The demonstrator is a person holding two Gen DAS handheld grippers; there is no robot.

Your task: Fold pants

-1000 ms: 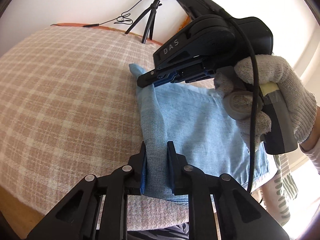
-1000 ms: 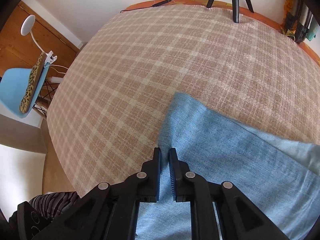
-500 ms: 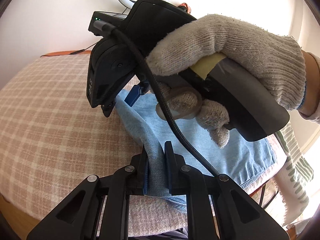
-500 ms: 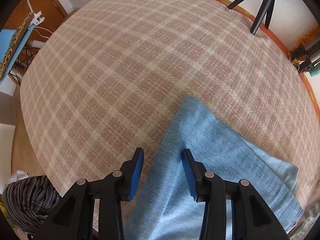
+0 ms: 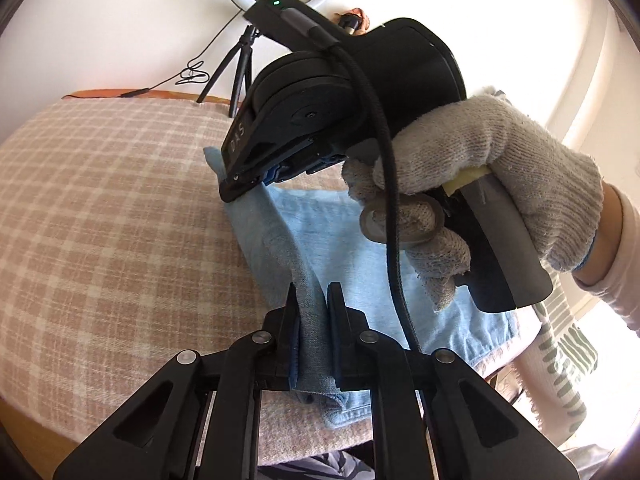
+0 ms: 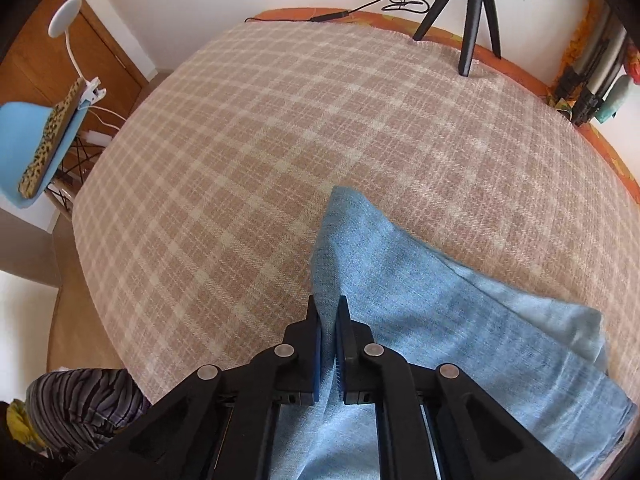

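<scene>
The pants (image 6: 420, 320) lay on the checked table (image 6: 280, 140), part-folded into a light-blue slab. The left tongs (image 5: 314, 320) were clamped on a bunched fold at the near edge; the right tongs (image 6: 329, 336) had snapped shut on the same long edge farther along — two grips, presumably so the edge would lift evenly for the next fold.
</scene>
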